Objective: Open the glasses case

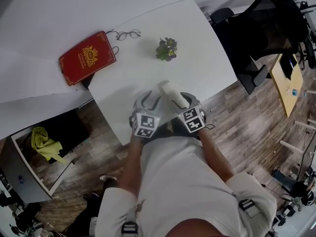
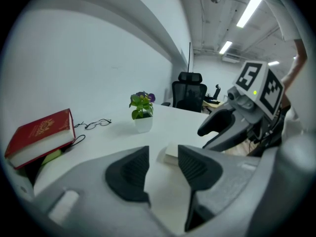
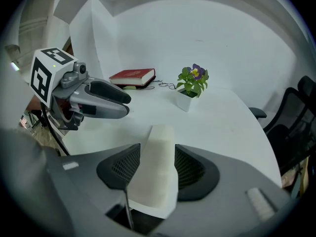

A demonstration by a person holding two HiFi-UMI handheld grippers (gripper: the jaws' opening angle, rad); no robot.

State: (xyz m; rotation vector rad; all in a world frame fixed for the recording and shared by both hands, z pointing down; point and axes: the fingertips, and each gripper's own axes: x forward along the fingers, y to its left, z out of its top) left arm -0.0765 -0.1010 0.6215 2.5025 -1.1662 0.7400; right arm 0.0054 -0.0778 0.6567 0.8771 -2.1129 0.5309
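The white glasses case [image 3: 160, 142] sits lengthwise between the pads of my right gripper [image 3: 156, 168], which is shut on it just above the near edge of the white table [image 1: 197, 43]. In the head view the case [image 1: 170, 93] sticks out forward from the right gripper [image 1: 178, 102]. My left gripper [image 2: 163, 169] is open, with only bare tabletop between its pads. It hangs close beside the case's left side, and the case's far end [image 2: 172, 153] shows just beyond its right pad. From the right gripper view, the left gripper [image 3: 123, 102] points toward the case without touching it.
On the table's far part lie a red book [image 1: 87, 57], a pair of spectacles [image 1: 127, 34] and a small potted plant [image 1: 167, 49]. A black office chair [image 1: 256, 38] stands to the right, and a wooden table [image 1: 289, 85] further right. A shelf unit with a yellow cloth [image 1: 44, 142] is at lower left.
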